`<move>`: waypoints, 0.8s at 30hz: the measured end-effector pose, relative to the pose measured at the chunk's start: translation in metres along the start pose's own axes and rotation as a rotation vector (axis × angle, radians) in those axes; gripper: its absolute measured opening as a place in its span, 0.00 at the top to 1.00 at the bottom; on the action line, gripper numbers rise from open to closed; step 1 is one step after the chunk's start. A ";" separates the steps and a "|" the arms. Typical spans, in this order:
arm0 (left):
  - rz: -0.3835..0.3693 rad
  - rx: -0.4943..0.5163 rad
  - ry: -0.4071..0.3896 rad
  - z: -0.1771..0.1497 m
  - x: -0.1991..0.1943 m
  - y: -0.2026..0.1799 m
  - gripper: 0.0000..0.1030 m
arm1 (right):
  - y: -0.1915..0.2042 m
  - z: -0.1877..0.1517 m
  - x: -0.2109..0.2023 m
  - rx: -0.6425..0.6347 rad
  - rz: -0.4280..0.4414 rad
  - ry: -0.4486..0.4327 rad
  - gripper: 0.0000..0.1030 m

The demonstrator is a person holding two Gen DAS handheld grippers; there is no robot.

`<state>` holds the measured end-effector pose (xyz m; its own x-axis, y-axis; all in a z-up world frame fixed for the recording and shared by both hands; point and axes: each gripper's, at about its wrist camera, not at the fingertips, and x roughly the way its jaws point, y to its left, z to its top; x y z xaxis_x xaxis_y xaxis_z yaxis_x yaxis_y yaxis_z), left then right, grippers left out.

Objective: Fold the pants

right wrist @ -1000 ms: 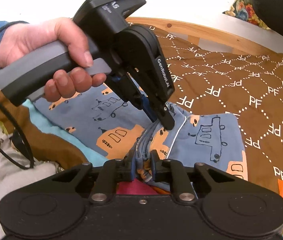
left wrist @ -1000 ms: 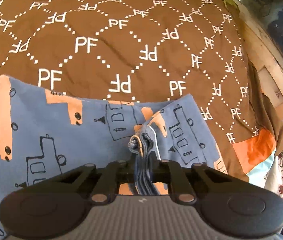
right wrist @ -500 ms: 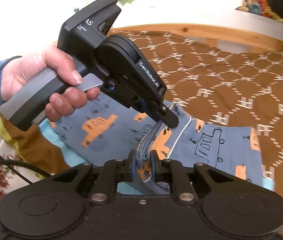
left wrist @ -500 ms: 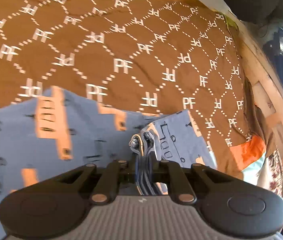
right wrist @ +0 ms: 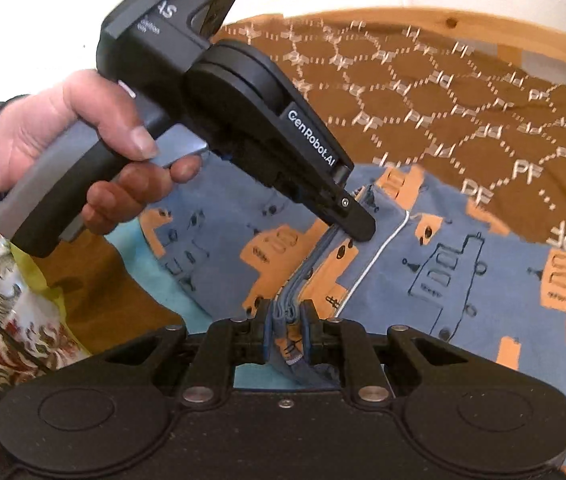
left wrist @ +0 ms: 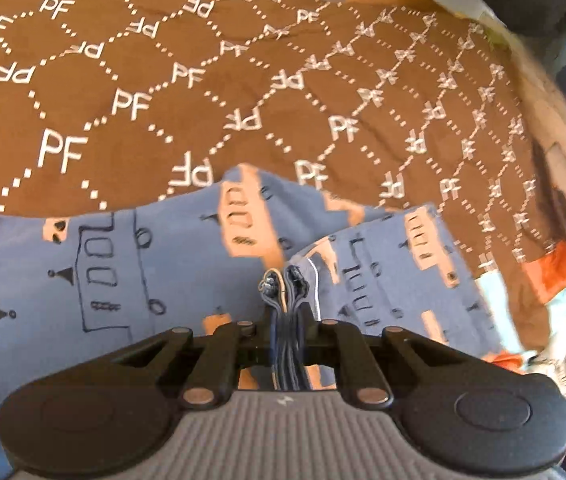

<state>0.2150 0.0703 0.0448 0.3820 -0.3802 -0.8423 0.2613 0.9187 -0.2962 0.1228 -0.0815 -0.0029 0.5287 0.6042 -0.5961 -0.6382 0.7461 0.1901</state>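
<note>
While the left wrist view looks along its own fingers, the left gripper (left wrist: 285,320) is pressed together on a thick bunch of stacked edges of the pants (left wrist: 131,264), blue cloth printed with orange and outlined vehicles, which spreads away to the left and right over the brown bedspread (left wrist: 243,80). The bunch stands up between the fingers in several layers, so I judge the step in hand to be a fold carried with both claws, the gathered edge lifted and about to be laid over. On this bedspread the white letters "PF" repeat inside dotted diamond lines, some of them mirrored; a wooden bed frame (left wrist: 555,120) runs along its right edge. From the right wrist view, the right gripper (right wrist: 287,320) is likewise pinching the same bunched edge of the pants (right wrist: 463,280), near the bedspread's (right wrist: 443,92) near edge, and a thin white cord or piping line runs across the cloth just beside the pinch. Farther along that edge the left gripper (right wrist: 357,224) bites the cloth, held in the left hand (right wrist: 83,152), and its black side carries the words "GenRobot.AI"; the letters "AS" show on its top block, with smaller print below too blurred to read. The next move, as I judge it, calls for both claws to travel together at the same height, keeping the edge taut so the layers land square.
</note>
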 end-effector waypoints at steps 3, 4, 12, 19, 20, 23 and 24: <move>0.039 -0.032 -0.009 -0.005 0.003 0.003 0.66 | -0.007 -0.001 -0.005 0.011 0.029 -0.017 0.70; 0.051 -0.041 -0.023 -0.005 -0.001 0.003 0.57 | -0.011 -0.001 -0.011 0.004 0.027 -0.019 0.64; 0.221 -0.101 -0.231 -0.019 -0.008 -0.019 0.26 | -0.089 0.012 -0.044 -0.152 -0.429 -0.124 0.41; 0.370 0.054 -0.255 -0.038 0.016 -0.032 0.25 | -0.123 -0.001 0.004 -0.292 -0.550 -0.020 0.38; 0.373 0.054 -0.256 -0.040 0.013 -0.030 0.25 | -0.130 -0.005 0.001 -0.268 -0.550 -0.043 0.33; 0.354 0.027 -0.266 -0.044 0.003 -0.024 0.23 | -0.146 -0.009 -0.013 -0.183 -0.639 -0.058 0.28; 0.357 0.018 -0.272 -0.045 -0.001 -0.024 0.23 | -0.147 -0.009 -0.019 -0.166 -0.659 -0.059 0.31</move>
<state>0.1682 0.0533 0.0327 0.6699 -0.0560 -0.7403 0.0850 0.9964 0.0016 0.2014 -0.2053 -0.0261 0.8632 0.0560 -0.5018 -0.2472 0.9134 -0.3234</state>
